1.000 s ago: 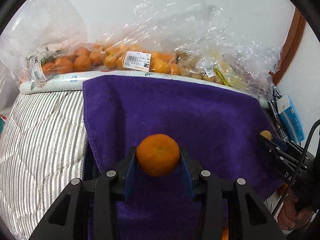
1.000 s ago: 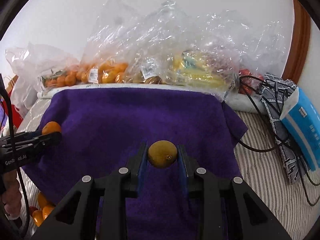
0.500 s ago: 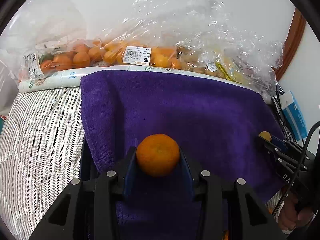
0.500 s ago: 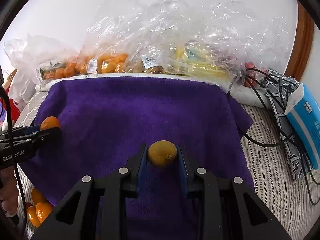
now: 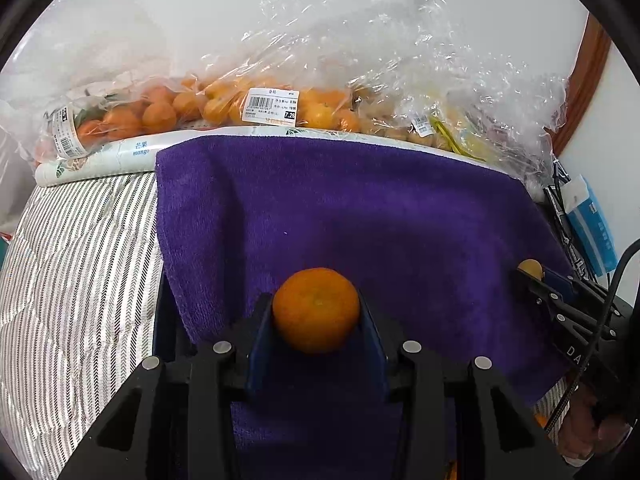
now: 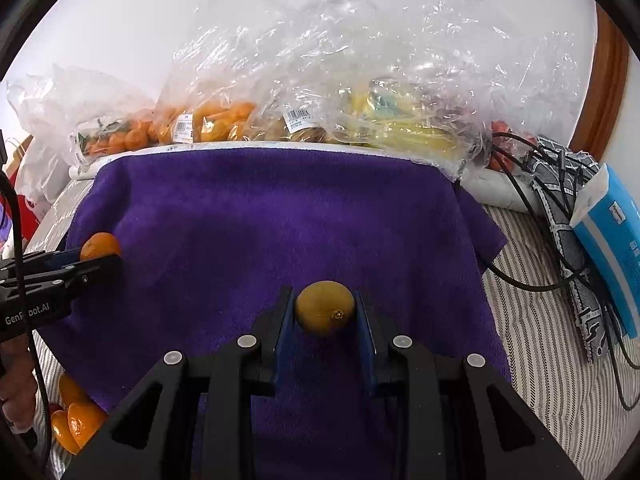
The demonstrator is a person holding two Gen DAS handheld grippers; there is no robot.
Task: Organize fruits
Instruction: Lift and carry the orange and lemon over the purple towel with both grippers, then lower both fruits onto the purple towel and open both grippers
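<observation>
My left gripper (image 5: 316, 312) is shut on an orange mandarin (image 5: 316, 310), held above the near left part of a purple towel (image 5: 360, 208). In the right wrist view that same gripper (image 6: 102, 254) enters from the left with the mandarin (image 6: 100, 245) at its tip. My right gripper (image 6: 325, 310) is shut on a small yellow-brown fruit (image 6: 325, 308) over the towel's (image 6: 260, 220) near middle. The left wrist view shows this gripper (image 5: 530, 274) at the right edge with the yellowish fruit (image 5: 530, 268).
Clear plastic bags of oranges (image 5: 248, 106) and other fruit (image 6: 400, 120) line the far edge against the wall. Several loose mandarins (image 6: 74, 416) lie by the towel's near left corner. Black cables (image 6: 520, 216) and a blue box (image 6: 612, 248) sit right on the striped bedding (image 5: 72, 260).
Both views have drifted slightly, with the bags and towel edge sitting a little higher in frame. Both grippers keep their fruit and stay in place.
</observation>
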